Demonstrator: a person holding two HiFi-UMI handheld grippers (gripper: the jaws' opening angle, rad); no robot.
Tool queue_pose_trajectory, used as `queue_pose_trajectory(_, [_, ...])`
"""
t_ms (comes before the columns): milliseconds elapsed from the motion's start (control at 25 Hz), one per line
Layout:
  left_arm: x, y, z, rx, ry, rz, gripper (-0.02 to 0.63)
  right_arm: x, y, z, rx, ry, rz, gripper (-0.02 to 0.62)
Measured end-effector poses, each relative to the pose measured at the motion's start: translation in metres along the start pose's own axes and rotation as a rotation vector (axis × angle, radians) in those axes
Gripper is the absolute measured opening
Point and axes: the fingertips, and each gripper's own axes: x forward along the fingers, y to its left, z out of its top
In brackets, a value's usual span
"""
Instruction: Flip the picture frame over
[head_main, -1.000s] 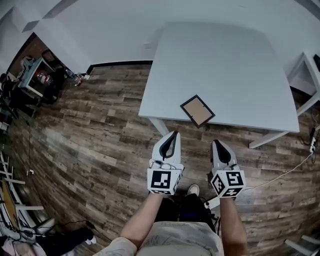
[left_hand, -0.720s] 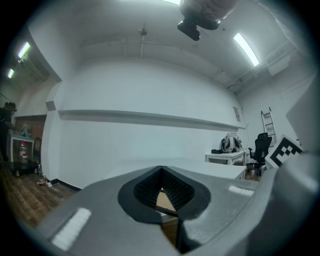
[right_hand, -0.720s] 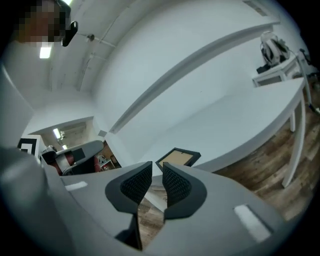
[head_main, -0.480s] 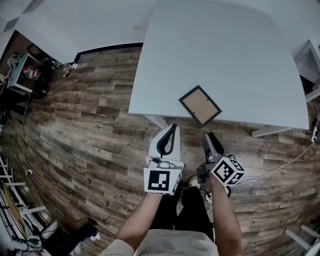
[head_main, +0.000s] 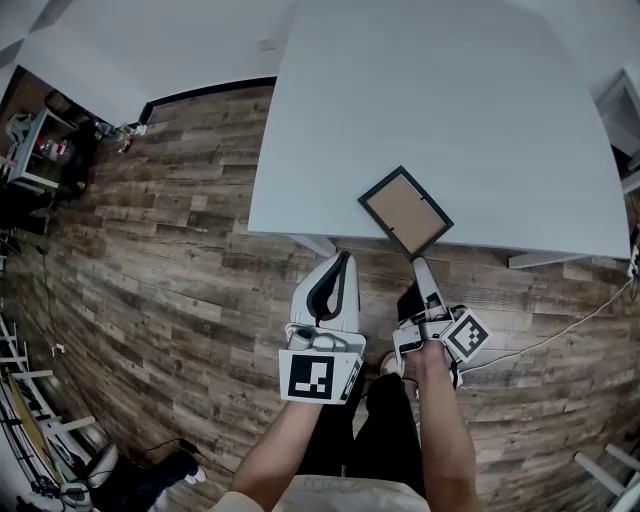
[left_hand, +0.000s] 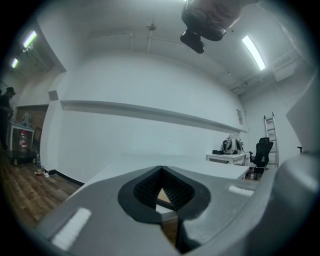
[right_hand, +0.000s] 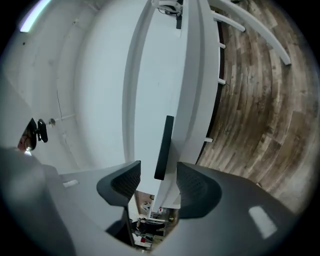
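Note:
The picture frame (head_main: 405, 212), black-rimmed with its brown backing up, lies askew near the front edge of the white table (head_main: 450, 90). My right gripper (head_main: 419, 266) is rolled on its side, just short of the frame's near corner. Its jaws have just been opening and nothing is pressed between them. In the right gripper view the frame (right_hand: 164, 146) shows edge-on as a dark bar ahead of the open right gripper (right_hand: 159, 176). My left gripper (head_main: 344, 260) is shut in front of the table edge, left of the frame. In the left gripper view a sliver of the brown frame (left_hand: 164, 198) shows through the left gripper (left_hand: 161, 172).
A plank floor (head_main: 150, 280) lies below and to the left of the table. Table legs (head_main: 315, 244) stand under the front edge. A second white table (head_main: 625, 110) and a cable (head_main: 560, 335) are at the right. Shelving and clutter (head_main: 35, 150) sit far left.
Both grippers moved forward to the table's front edge. The right one rolled onto its side and its jaws opened. The left one stayed shut.

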Motion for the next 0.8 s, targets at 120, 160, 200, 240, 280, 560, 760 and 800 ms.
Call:
queue_pose_trajectory(120, [0.002, 0.002, -0.008, -0.003, 0.009, -0.003, 0.001, 0.008, -0.001, -0.004, 0.050, -0.004, 0.039, 0.230])
queue_pose_trajectory(160, [0.002, 0.001, -0.012, -0.003, 0.014, -0.008, 0.001, 0.010, -0.002, -0.005, 0.055, -0.004, 0.044, 0.221])
queue_pose_trajectory(200, [0.002, 0.001, -0.015, -0.004, 0.017, -0.010, 0.001, 0.011, -0.004, -0.006, 0.057, -0.006, 0.041, 0.214])
queue_pose_trajectory(240, [0.003, 0.001, -0.016, -0.005, 0.017, -0.009, 0.001, 0.012, -0.006, -0.006, 0.060, -0.013, 0.030, 0.196])
queue_pose_trajectory(280, [0.003, 0.002, -0.016, -0.007, 0.016, -0.007, 0.001, 0.012, -0.009, -0.005, 0.063, -0.024, 0.017, 0.177])
queue_pose_trajectory(560, [0.005, 0.004, -0.007, -0.021, 0.004, 0.007, 0.001, 0.014, -0.010, -0.002, 0.102, -0.058, 0.011, 0.101])
queue_pose_trajectory(760, [0.003, 0.001, -0.012, -0.027, 0.013, -0.012, 0.001, 0.011, -0.010, -0.002, 0.124, -0.069, 0.006, 0.092])
queue_pose_trajectory(800, [0.003, 0.001, -0.013, -0.028, 0.014, -0.014, 0.001, 0.011, -0.010, -0.002, 0.120, -0.070, 0.003, 0.092])
